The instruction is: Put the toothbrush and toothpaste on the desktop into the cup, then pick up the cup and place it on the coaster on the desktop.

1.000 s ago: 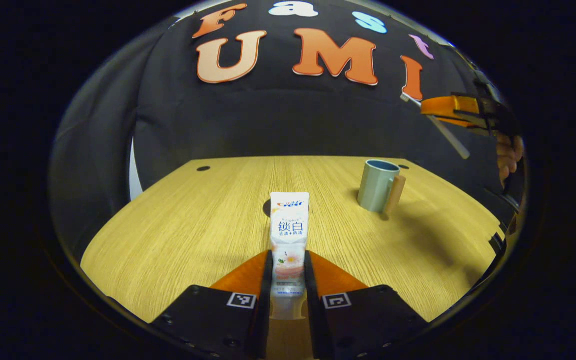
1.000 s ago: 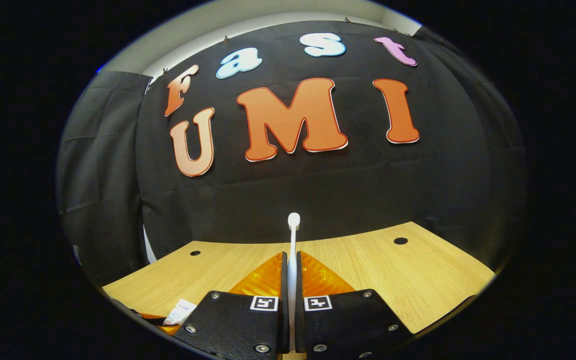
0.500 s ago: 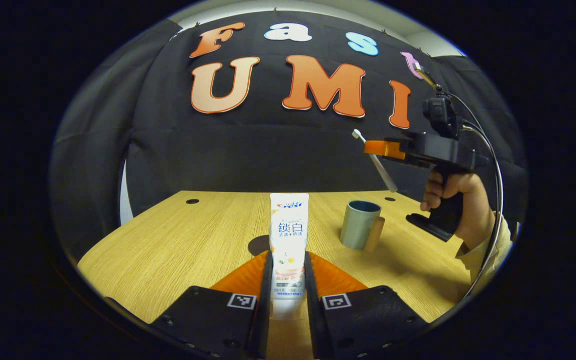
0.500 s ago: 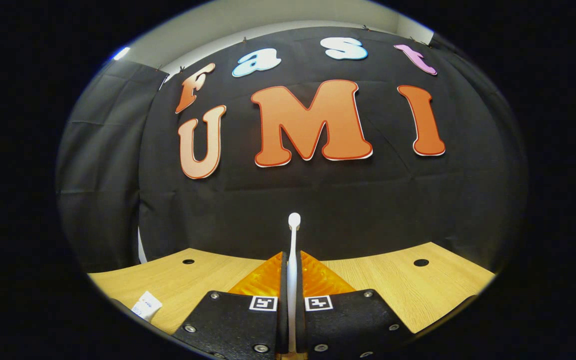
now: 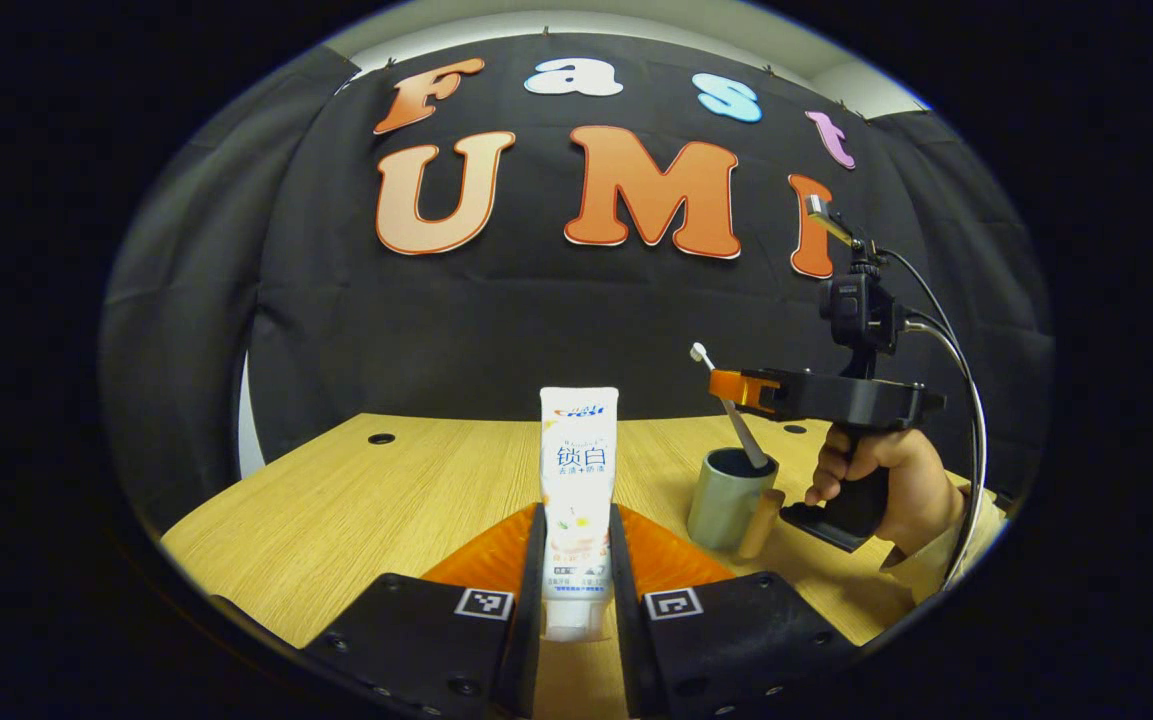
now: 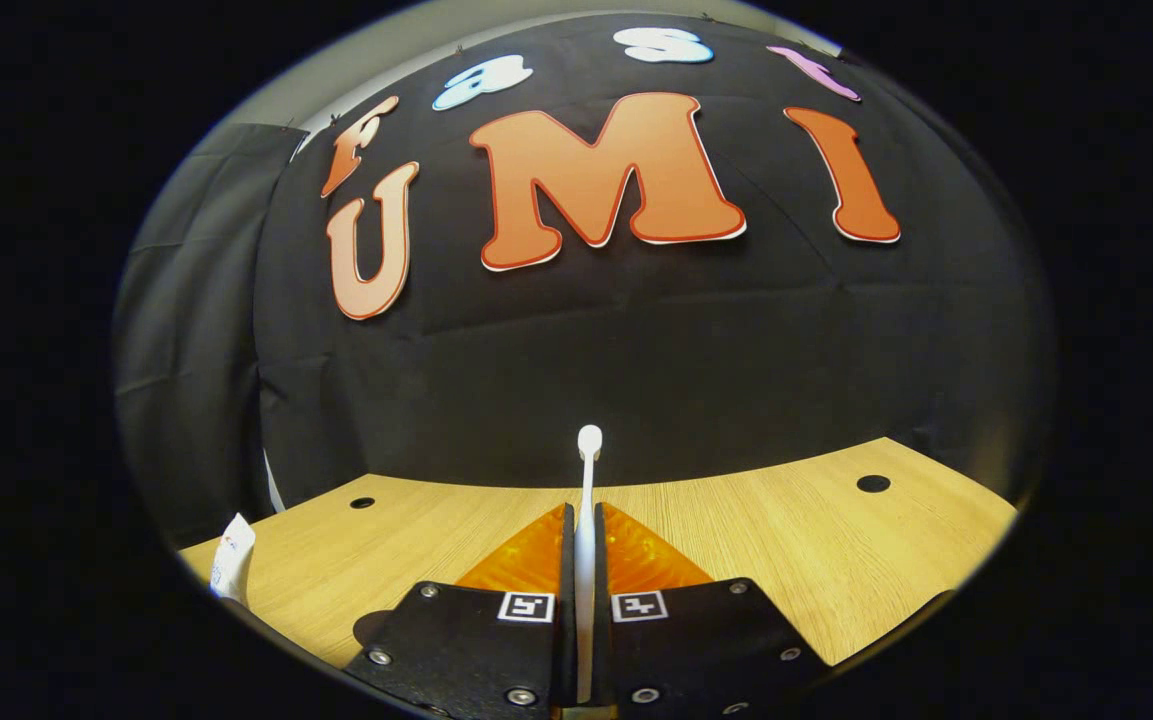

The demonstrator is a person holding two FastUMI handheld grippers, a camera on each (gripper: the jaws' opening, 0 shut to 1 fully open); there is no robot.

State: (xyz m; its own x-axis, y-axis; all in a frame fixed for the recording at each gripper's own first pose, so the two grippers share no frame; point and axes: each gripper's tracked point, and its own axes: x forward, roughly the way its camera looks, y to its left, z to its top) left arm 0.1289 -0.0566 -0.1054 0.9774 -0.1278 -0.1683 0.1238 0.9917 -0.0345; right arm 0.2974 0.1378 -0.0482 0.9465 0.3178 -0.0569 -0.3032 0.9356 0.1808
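A: Right gripper [image 5: 726, 388], right of frame: clamped on toothbrush [image 5: 733, 414], tail end dipped into cup [image 5: 729, 497]. Tilted to clear the rim, I'd guess.

B: Left gripper [image 5: 577, 560], bottom centre, pinches toothpaste tube [image 5: 578, 480] upright, likely staged next.

The counter [image 5: 356, 500] is showing a light wood grain running across its top, and in the right gripper view the same counter [image 6: 796, 560] is spreading out towards the back wall. Small dark round holes are sitting near its far edge: one hole [image 5: 381, 438] at the far left and another hole [image 6: 873, 483] at the far right. A black cloth [image 5: 496, 320] is hanging behind the counter, creasing in soft folds, and a pale wall [image 6: 416, 45] is peeking out above it.
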